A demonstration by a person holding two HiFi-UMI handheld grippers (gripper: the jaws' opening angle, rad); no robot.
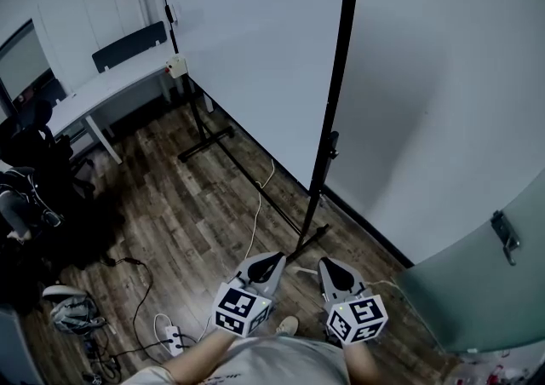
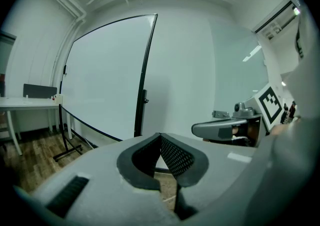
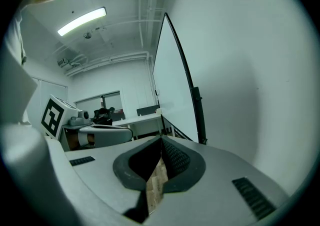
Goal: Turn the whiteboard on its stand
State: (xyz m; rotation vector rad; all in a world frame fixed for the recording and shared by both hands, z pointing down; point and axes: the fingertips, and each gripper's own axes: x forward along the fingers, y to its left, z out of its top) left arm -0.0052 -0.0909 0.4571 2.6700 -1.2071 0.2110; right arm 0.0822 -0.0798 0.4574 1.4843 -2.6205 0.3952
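The blank whiteboard [image 1: 255, 51] stands upright in its black stand [image 1: 339, 94], beside the wall [image 1: 443, 77].

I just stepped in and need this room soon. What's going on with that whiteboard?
A person stands facing the whiteboard on its black stand, with the left gripper and right gripper held out side by side above the wooden floor. Both grippers have their jaws together and hold nothing. Neither touches the board or the stand, so turning it has not yet begun.
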